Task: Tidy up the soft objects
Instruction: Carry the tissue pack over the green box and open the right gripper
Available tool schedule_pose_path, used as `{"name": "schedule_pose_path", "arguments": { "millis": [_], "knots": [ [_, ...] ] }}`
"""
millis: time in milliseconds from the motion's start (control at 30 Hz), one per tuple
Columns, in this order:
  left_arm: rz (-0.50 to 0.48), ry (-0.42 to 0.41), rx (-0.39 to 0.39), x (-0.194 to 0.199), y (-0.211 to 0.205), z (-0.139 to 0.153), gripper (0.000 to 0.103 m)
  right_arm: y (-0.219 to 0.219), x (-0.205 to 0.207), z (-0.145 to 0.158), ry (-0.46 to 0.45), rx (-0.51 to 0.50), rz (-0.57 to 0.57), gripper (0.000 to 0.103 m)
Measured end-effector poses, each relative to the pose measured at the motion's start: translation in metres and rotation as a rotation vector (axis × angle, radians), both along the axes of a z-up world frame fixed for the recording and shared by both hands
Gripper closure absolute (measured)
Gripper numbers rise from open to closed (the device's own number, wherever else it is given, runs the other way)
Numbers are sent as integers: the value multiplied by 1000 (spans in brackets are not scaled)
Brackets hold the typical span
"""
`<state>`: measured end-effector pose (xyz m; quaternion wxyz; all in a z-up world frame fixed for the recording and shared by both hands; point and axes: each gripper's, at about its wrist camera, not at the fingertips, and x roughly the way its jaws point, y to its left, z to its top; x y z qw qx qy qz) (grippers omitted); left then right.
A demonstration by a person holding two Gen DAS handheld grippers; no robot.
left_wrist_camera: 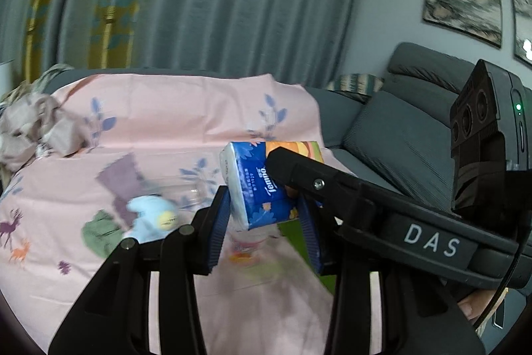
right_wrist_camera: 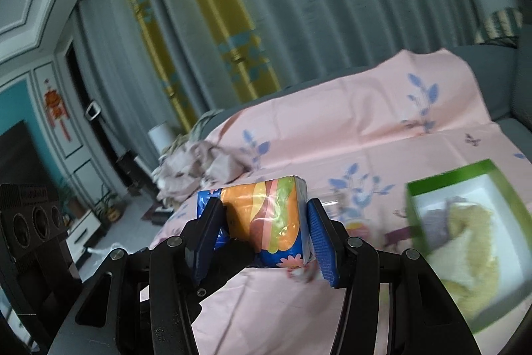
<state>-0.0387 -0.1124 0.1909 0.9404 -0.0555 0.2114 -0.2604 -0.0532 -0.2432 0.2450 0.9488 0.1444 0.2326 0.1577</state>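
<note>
A blue and orange Tempo tissue pack [left_wrist_camera: 256, 185] is held in the air over the pink bedsheet [left_wrist_camera: 166, 122]. My left gripper [left_wrist_camera: 262, 225] is shut on its lower end. My right gripper [right_wrist_camera: 266, 235] stands around the same pack [right_wrist_camera: 272, 218]; its left pad touches the pack and a small gap shows at the right pad. The right gripper's finger [left_wrist_camera: 299, 172] crosses in front of the pack in the left wrist view. A light blue plush toy [left_wrist_camera: 153, 218] lies on the sheet. A green box [right_wrist_camera: 472, 242] holds soft yellow and grey cloths.
A crumpled beige cloth [left_wrist_camera: 33, 128] lies at the sheet's far left. A grey sofa with cushions [left_wrist_camera: 399, 135] stands at the right. A small printed packet [left_wrist_camera: 246, 245] lies on the sheet under the pack. Grey and yellow curtains hang behind.
</note>
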Motion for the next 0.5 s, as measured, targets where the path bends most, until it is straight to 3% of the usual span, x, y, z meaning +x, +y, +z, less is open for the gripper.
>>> {"name": "schedule_pose_path", "arguments": {
  "millis": [500],
  "knots": [
    [-216, 160, 13, 33, -103, -21, 64, -110, -3, -29, 163, 127, -287, 49]
  ]
}}
